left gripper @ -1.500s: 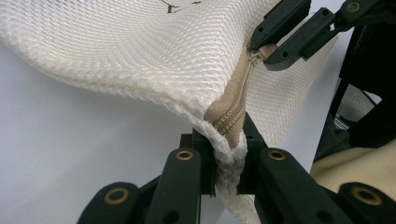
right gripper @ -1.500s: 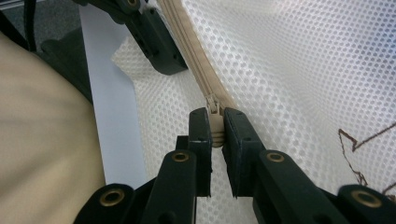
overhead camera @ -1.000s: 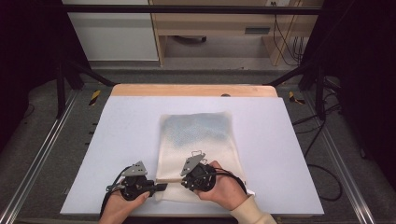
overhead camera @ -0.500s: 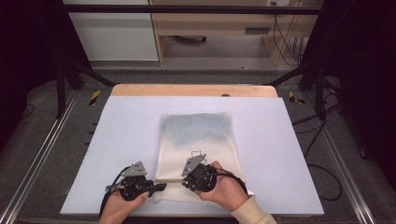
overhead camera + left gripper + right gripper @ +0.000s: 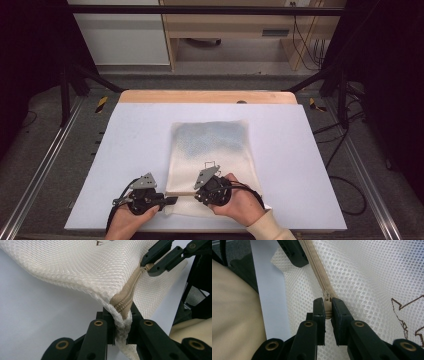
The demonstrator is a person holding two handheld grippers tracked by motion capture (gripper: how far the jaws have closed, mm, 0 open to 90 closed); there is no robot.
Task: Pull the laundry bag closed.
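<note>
A white mesh zipper bag (image 5: 210, 150) lies flat on the table, its beige zipper (image 5: 182, 194) along the near edge. My left gripper (image 5: 171, 200) is shut on the bag's near left corner, where the zipper ends; the left gripper view shows the mesh and zipper tape (image 5: 123, 302) pinched and lifted between its jaws (image 5: 121, 325). My right gripper (image 5: 200, 193) is shut on the zipper pull (image 5: 327, 305), held between its jaws (image 5: 327, 311). The right gripper's jaws also appear farther off (image 5: 160, 257) on that pull. A brown printed outline (image 5: 407, 315) marks the mesh.
The bag rests on a white table (image 5: 125, 145) with a wooden strip (image 5: 205, 96) at its far edge. Metal rails (image 5: 45, 165) flank the table. The person's hand (image 5: 245, 202) and beige sleeve (image 5: 270, 230) lie at the near edge.
</note>
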